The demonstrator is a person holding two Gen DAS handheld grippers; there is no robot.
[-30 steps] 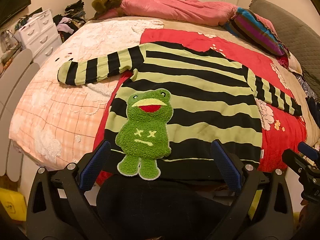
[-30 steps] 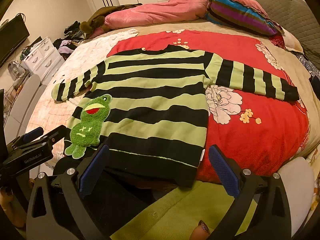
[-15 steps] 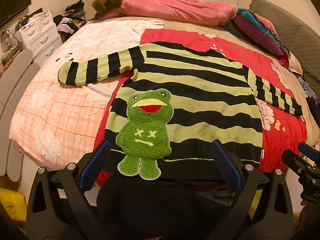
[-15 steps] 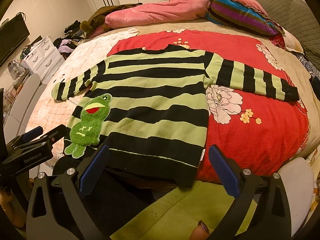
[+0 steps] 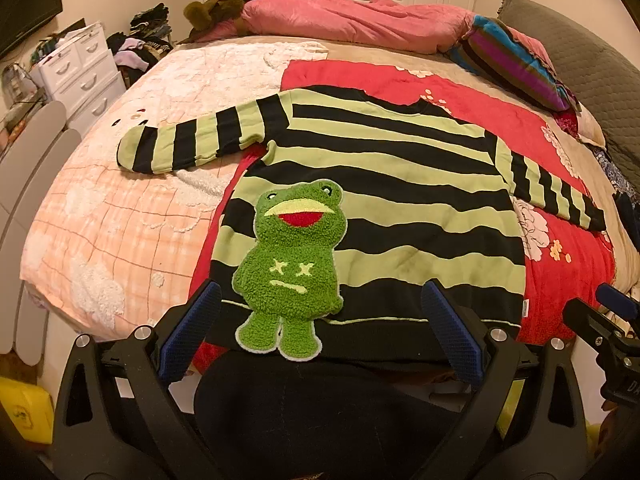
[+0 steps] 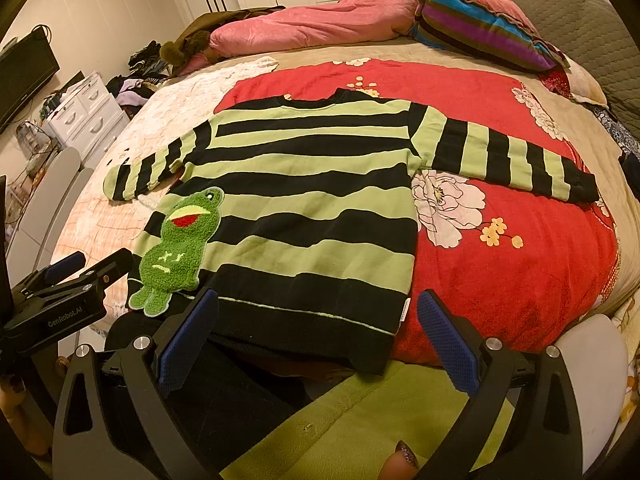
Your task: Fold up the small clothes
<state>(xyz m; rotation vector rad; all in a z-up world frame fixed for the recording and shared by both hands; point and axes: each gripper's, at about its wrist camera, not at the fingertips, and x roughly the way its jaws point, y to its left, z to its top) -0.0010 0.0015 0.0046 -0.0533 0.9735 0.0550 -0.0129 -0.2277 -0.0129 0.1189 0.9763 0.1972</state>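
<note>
Ahead of your left claw (image 5: 320, 336): one striped sweater (image 5: 384, 208), flat on the bed (image 5: 120, 216), sleeves out, frog patch (image 5: 294, 270) between its spread fingers. Your right claw (image 6: 316, 336), also spread and empty, hovers over the hem's right corner.

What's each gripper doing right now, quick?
Left gripper: open, holding nothing, near the striped sweater hem.
Right gripper: open, holding nothing.
</note>
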